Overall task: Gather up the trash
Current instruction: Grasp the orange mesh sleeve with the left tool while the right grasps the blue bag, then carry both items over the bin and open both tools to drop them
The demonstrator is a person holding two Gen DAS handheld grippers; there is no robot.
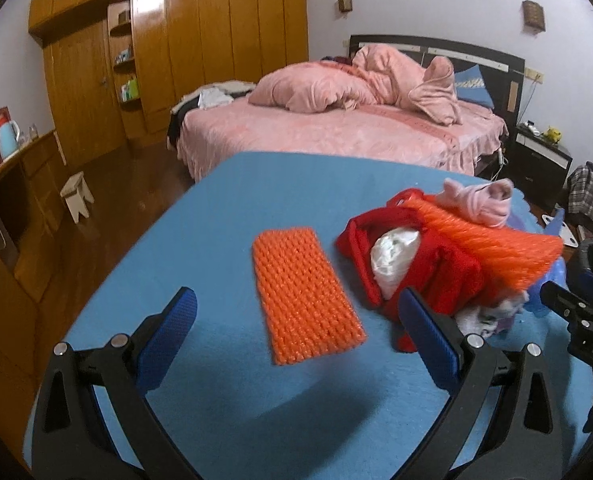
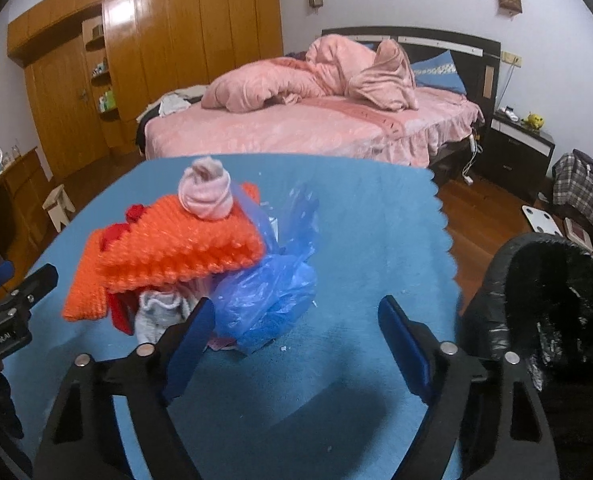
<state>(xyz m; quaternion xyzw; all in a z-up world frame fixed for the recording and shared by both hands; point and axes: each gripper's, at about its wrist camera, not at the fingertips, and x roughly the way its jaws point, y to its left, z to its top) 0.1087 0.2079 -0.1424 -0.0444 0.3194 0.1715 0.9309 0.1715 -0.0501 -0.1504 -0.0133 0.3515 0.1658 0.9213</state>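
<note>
Your left claw (image 1: 296,332) hangs spread wide and empty over the blue table (image 1: 224,208). The flat orange foam net (image 1: 306,294) lies just ahead between its fingers, long axis running away from you. Your right claw (image 2: 292,332) is also spread and empty, with the blue plastic bag (image 2: 272,288) just ahead-left. The heap stands beyond; the black-lined bin (image 2: 552,292) waits off the table's right edge.

foam sleeve (image 1: 306,294) left of pile (image 1: 436,252), bin (image 2: 552,300) right
</note>
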